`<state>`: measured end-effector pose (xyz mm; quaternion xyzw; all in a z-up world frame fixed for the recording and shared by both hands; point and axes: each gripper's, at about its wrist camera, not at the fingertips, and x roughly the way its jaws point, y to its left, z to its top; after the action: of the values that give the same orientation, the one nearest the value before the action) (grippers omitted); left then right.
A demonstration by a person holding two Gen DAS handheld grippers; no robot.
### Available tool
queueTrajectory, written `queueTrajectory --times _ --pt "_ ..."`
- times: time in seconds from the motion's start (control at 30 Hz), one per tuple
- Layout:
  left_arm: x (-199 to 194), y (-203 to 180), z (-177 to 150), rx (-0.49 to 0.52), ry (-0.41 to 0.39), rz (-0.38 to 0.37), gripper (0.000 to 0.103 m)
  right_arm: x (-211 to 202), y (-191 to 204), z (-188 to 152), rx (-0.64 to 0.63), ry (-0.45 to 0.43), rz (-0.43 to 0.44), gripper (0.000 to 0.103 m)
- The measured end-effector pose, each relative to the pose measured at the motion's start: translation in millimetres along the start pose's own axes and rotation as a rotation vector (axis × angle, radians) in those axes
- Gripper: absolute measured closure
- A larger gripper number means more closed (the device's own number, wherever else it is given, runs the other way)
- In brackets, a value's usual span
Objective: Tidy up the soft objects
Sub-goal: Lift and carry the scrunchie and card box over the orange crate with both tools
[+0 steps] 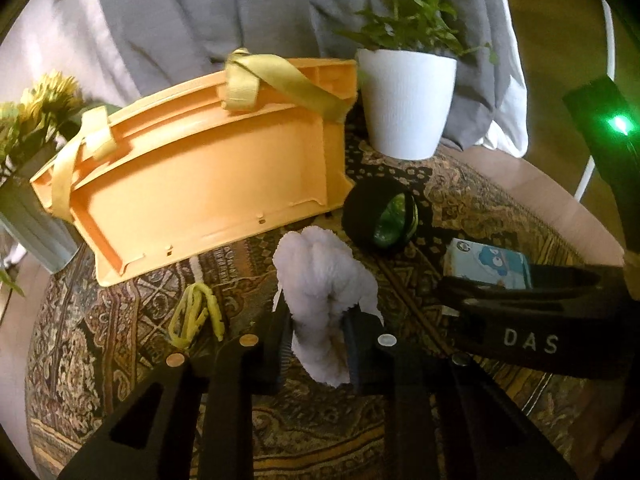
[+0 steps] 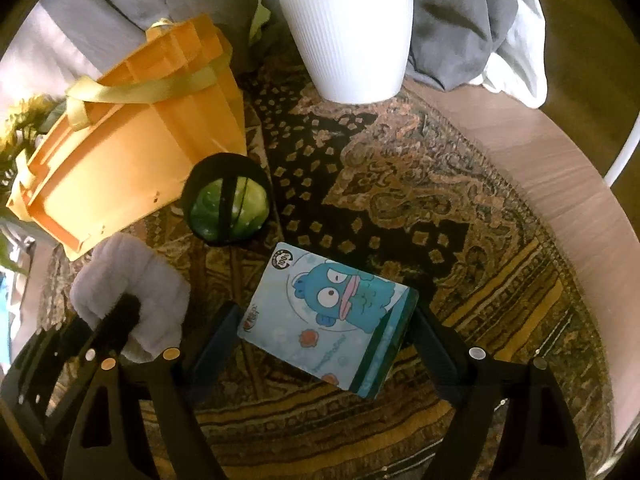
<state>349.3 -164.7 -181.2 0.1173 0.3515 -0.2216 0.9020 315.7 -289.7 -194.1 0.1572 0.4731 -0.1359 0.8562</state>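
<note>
My left gripper (image 1: pixel 318 334) is shut on a fluffy lilac cloth (image 1: pixel 326 292), held just in front of the orange basket (image 1: pixel 200 184) with yellow strap handles. The cloth also shows at the left of the right wrist view (image 2: pixel 132 296), with the left gripper's fingers (image 2: pixel 116 320) on it. My right gripper (image 2: pixel 324 334) is open, its fingers on either side of a light blue tissue pack (image 2: pixel 328 316) with a cartoon fish, which lies on the patterned cloth. I cannot tell whether the fingers touch the pack. The pack shows partly in the left wrist view (image 1: pixel 488 264).
A black ring holding a green ball (image 2: pixel 228 204) lies beside the basket (image 2: pixel 132 132). A white plant pot (image 2: pixel 348 28) stands at the back. A yellow hair tie (image 1: pixel 196 314) lies on the patterned tablecloth (image 2: pixel 460 208). A grey vase of yellow flowers (image 1: pixel 28 200) stands left.
</note>
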Motion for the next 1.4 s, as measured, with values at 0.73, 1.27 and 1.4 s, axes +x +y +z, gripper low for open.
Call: queueTrajectory --times 0.73,1.27,1.4 --pt "-100 50 16 -0.182 -0.131 0.072 0.080 -80 45 4 -0.138 -0.214 0.058 0.018" --pt "-149 83 39 -0.226 -0.238 0.144 0.080 -134 90 24 -0.248 -0.386 0.136 0.018" --pt "-157 88 48 -0.220 -0.273 0.169 0.080 -142 102 33 -0.283 -0.416 0.151 0.018"
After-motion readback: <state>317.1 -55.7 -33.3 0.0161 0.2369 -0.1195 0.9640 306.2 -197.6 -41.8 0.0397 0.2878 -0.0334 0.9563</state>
